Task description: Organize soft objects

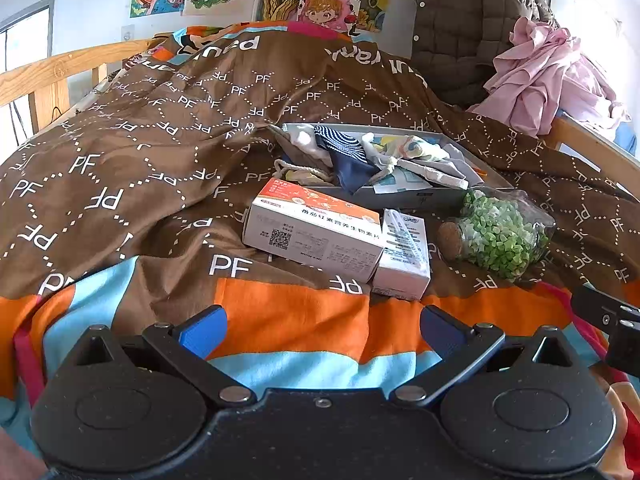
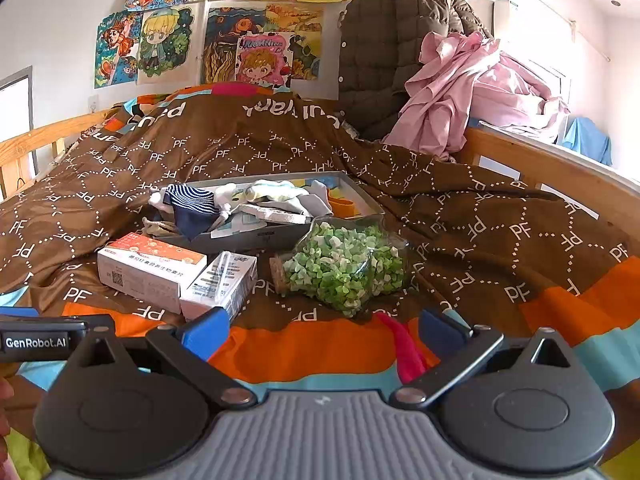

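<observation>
Brown bedspread carries everything; only the right view shows a blue cloth. Grey tray holds socks. Both grippers, left and right, gape empty.

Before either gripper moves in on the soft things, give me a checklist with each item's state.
1. Left gripper open and holding nothing: ok.
2. Right gripper open and holding nothing: ok.
3. Soft cloth items gathered in the grey tray: not ok, some hang over its near-left rim.
4. Straight approach to the tray: not ok, the orange-topped box, small white box and jar of green pieces lie in front of it.
5. Jar corked: ok, though it lies on its side.
6. Both grippers apart from the objects: ok.
</observation>
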The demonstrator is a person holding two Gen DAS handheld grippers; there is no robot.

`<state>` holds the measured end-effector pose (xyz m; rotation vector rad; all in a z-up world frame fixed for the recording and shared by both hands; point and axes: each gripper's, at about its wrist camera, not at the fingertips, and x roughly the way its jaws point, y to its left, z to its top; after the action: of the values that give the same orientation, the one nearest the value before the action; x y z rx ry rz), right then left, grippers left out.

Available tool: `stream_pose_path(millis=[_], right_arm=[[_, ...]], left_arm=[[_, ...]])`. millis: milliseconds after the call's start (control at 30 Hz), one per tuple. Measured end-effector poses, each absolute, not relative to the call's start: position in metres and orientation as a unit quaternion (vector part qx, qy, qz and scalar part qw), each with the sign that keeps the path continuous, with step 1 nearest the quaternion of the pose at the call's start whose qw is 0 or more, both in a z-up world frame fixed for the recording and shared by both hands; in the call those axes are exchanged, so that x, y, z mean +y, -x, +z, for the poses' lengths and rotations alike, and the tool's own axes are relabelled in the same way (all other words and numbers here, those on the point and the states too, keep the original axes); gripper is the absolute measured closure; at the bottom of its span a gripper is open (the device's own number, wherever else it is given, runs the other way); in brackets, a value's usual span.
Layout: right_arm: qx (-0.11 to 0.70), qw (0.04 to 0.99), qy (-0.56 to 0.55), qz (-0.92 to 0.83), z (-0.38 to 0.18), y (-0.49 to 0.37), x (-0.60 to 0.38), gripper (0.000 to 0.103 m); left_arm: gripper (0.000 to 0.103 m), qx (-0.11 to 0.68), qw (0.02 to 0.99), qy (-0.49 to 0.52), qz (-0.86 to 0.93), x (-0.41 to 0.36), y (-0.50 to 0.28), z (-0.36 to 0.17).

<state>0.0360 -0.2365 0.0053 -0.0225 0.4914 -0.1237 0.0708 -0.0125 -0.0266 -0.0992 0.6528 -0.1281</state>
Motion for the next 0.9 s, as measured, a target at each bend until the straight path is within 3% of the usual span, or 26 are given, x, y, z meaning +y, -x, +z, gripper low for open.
stream_pose_path(millis=[900], right_arm=[[0.264, 0.962, -0.001, -0.066, -0.006, -0.045, -0.243, 0.0]], left_arm=[[0.001, 0.321, 0.944, 0.047, -0.062, -0.013, -0.071, -0.027]])
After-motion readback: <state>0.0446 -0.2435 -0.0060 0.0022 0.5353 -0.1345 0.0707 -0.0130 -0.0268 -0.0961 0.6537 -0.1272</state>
